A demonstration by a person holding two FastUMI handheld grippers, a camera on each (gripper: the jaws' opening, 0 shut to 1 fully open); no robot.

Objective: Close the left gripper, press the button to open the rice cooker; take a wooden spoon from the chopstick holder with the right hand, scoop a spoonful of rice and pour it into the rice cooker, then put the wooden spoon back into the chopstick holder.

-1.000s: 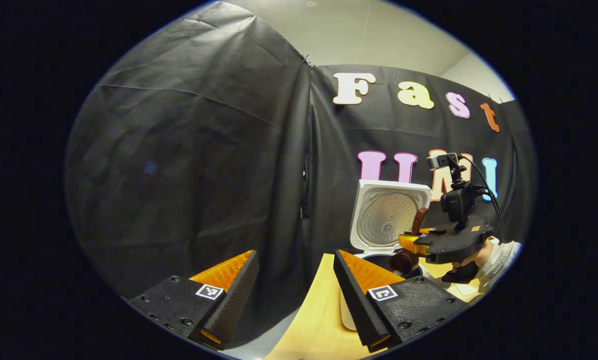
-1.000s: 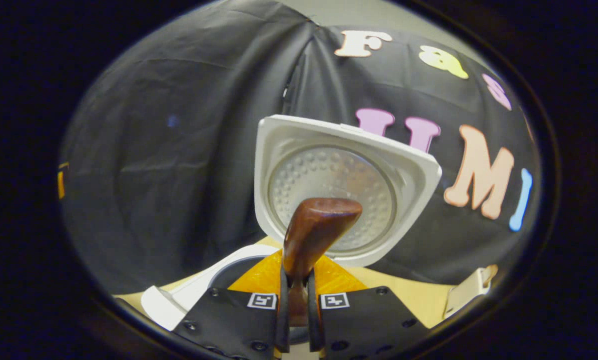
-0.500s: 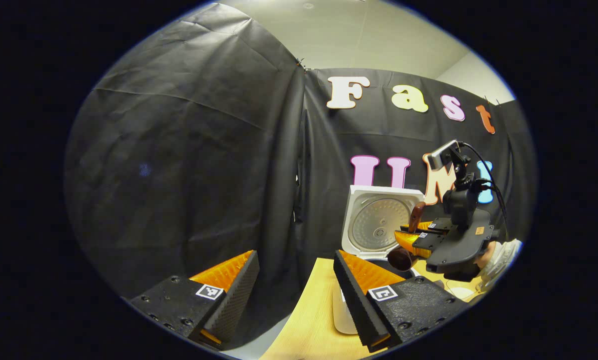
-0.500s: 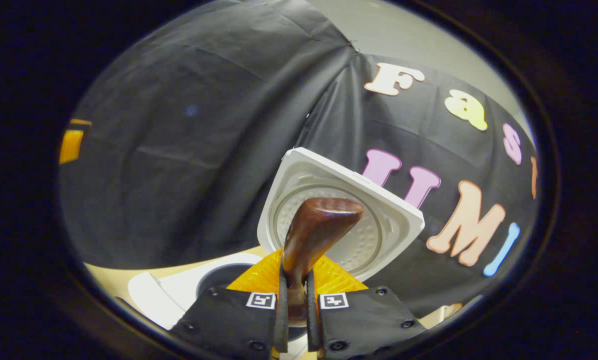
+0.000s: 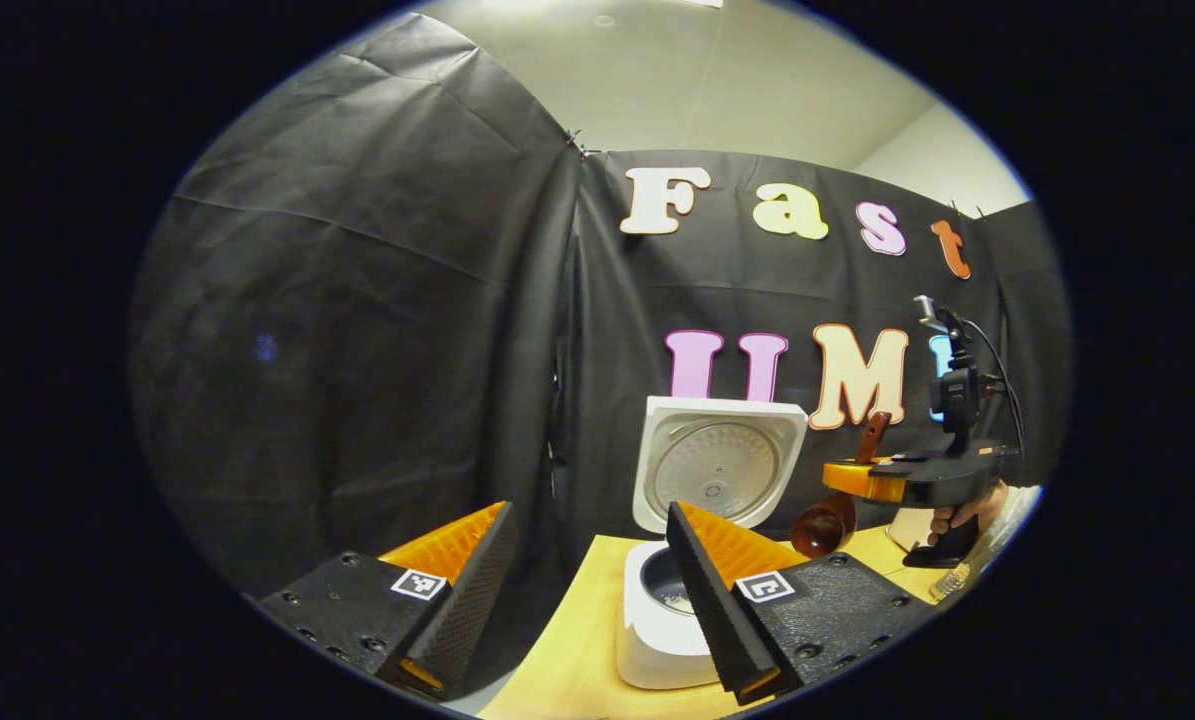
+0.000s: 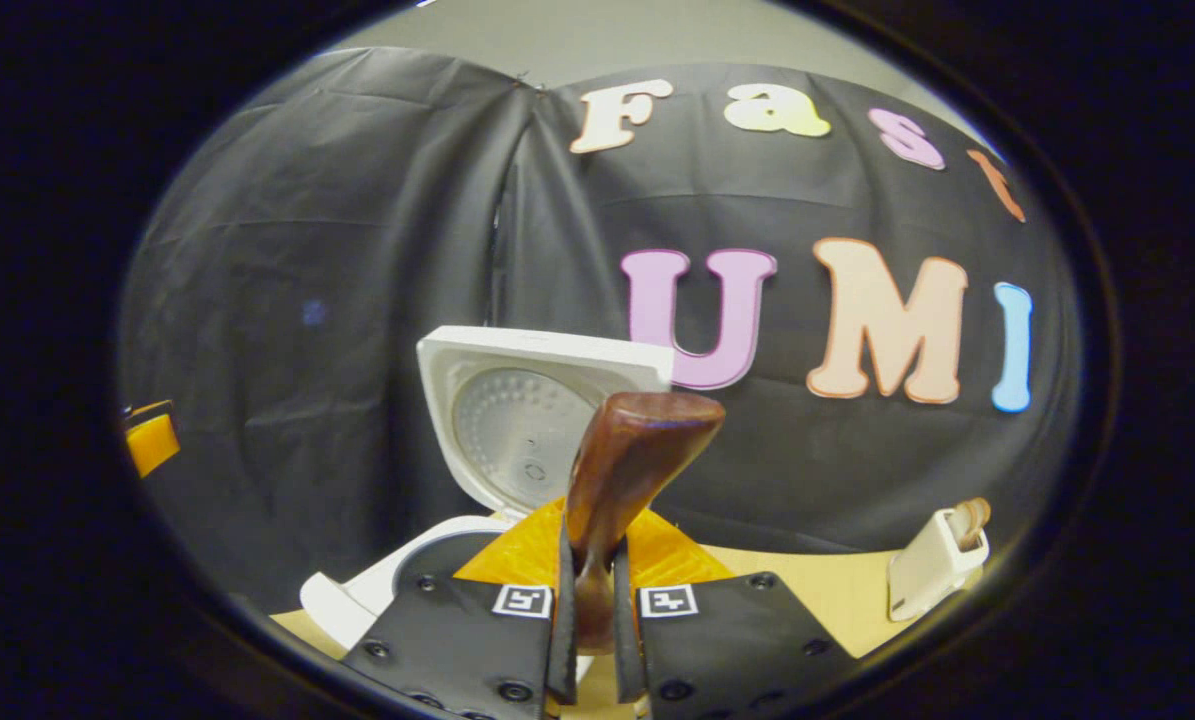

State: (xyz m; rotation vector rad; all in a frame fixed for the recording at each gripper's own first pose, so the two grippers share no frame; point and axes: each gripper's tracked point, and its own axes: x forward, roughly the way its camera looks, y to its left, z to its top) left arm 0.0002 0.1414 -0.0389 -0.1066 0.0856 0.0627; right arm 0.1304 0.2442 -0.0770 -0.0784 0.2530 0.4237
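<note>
Right gripper (image 6: 589, 600) pinching wooden spoon (image 6: 625, 470) by mid-handle, long axis tilted near upright, handle end up, bowl hanging below the fingers. Rice cooker (image 6: 517, 425) ahead and left, lid raised. Chopstick holder (image 6: 932, 570) off right. Left gripper (image 5: 587, 600) spread, holding nothing.

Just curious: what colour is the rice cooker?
White, with a silvery inner lid; the rice cooker shows best in the left gripper view.

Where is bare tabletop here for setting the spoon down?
Bare table lies between the rice cooker and the chopstick holder. More lies left of the cooker in the left gripper view. Crowded: over the pot, where the right gripper holds the wooden spoon.
</note>
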